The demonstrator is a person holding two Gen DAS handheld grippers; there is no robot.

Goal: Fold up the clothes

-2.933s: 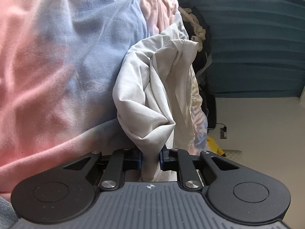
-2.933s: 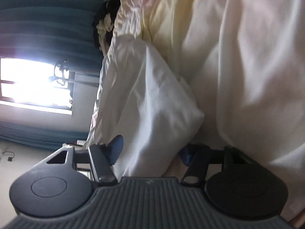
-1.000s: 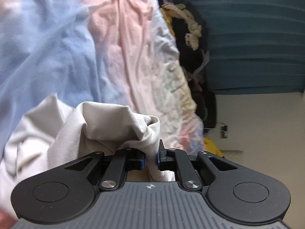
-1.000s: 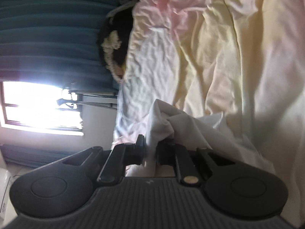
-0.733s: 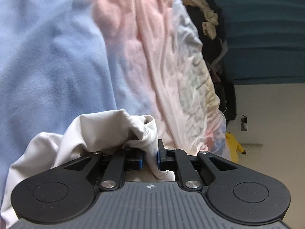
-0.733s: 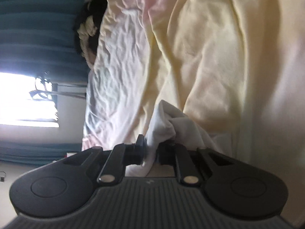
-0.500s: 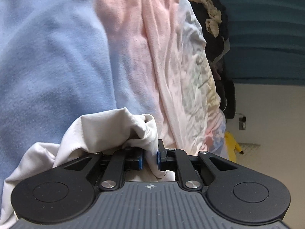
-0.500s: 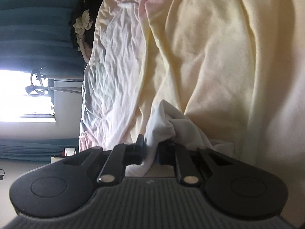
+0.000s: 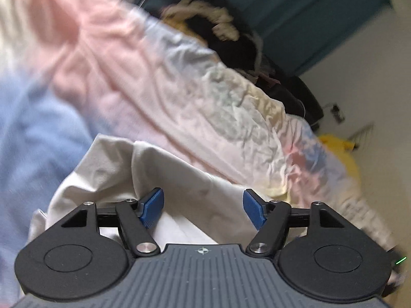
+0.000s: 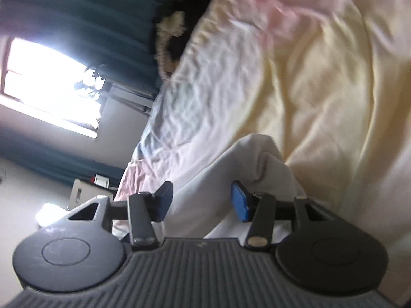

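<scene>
A white garment [image 9: 154,169] lies crumpled on the pastel bedspread [image 9: 159,82]. My left gripper [image 9: 203,206] is open, its blue pads apart, with the cloth lying loose between and under them. In the right wrist view the same white garment [image 10: 231,169] lies on the cream part of the bedspread [image 10: 321,82]. My right gripper [image 10: 201,201] is open too, with a fold of the cloth between its spread pads, not pinched.
A dark pile with a cream rope-like trim [image 9: 221,28] sits at the bed's far end against teal curtains [image 9: 295,7]. A yellow object [image 9: 341,154] lies on the floor by the wall. A bright window [image 10: 48,87] shows in the right wrist view.
Both grippers were shut on the white garment half a second ago; both have now opened and let it go. Both views have tilted and are blurred from motion.
</scene>
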